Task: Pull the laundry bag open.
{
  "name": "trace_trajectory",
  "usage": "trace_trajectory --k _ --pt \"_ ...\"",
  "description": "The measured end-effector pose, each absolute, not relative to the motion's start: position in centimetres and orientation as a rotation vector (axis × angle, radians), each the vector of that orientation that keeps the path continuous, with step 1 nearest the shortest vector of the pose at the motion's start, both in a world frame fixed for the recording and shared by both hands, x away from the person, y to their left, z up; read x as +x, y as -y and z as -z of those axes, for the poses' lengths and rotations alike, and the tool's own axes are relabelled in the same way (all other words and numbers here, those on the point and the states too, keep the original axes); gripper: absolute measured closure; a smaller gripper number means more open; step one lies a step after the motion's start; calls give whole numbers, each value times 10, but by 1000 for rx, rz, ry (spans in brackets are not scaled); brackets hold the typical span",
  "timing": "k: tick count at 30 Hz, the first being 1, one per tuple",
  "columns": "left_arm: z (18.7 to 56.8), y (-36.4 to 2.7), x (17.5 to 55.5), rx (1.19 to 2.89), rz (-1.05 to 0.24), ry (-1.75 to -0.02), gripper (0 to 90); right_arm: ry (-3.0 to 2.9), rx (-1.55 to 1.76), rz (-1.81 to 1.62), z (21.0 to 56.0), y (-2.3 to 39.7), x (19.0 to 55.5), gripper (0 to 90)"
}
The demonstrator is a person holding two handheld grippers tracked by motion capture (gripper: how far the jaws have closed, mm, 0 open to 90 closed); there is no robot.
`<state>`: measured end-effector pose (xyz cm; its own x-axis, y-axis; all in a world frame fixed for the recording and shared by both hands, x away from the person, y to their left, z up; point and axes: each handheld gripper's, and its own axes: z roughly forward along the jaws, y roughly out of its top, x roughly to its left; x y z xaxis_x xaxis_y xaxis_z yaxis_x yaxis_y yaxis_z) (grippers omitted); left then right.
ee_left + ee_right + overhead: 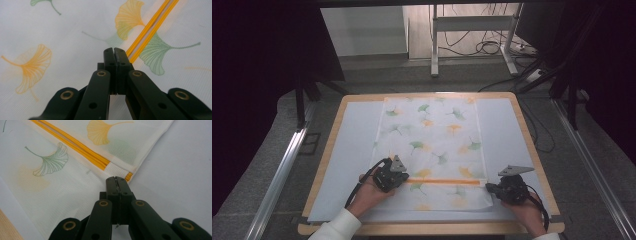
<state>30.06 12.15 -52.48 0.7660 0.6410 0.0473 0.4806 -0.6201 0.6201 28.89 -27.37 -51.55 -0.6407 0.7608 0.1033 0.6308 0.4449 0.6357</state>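
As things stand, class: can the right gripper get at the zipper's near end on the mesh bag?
Probably yes: the right gripper, jaws shut, sits just short of the orange zipper end on the mesh bag, with nothing between.

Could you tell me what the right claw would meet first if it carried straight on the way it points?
Probably the white end tab of the orange zipper, right ahead of the shut right claw.

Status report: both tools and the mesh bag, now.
Left tool shut, empty, at the orange zipper. Right tool shut at the zipper's end. Mesh bag flat on table. Nothing in the way.
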Motion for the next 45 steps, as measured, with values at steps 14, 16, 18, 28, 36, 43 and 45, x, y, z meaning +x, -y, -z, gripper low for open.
trace_trajectory --k 14,16,18,28,36,43,45 --pt "525 -136 297 2355 -367 -880 900 -2497 1219 -971 515 274 289 894" --pt "525 -137 297 2356 -369 -880 900 -2497 1219 -971 515 274 289 894" --pt "525 -138 297 2354 -367 -885 900 -2497 1218 -971 515 274 289 894" --pt "526 -147 296 2351 -379 -909 900 -2497 1217 -970 515 274 289 894" --pt "526 -157 294 2342 -385 -938 900 -2497 1214 -970 515 273 289 894" --pt "526 -167 292 2330 -383 -977 900 -2498 1209 -968 515 274 289 894" --pt "526 -172 292 2329 -391 -987 900 -2498 1209 -968 515 274 289 894"
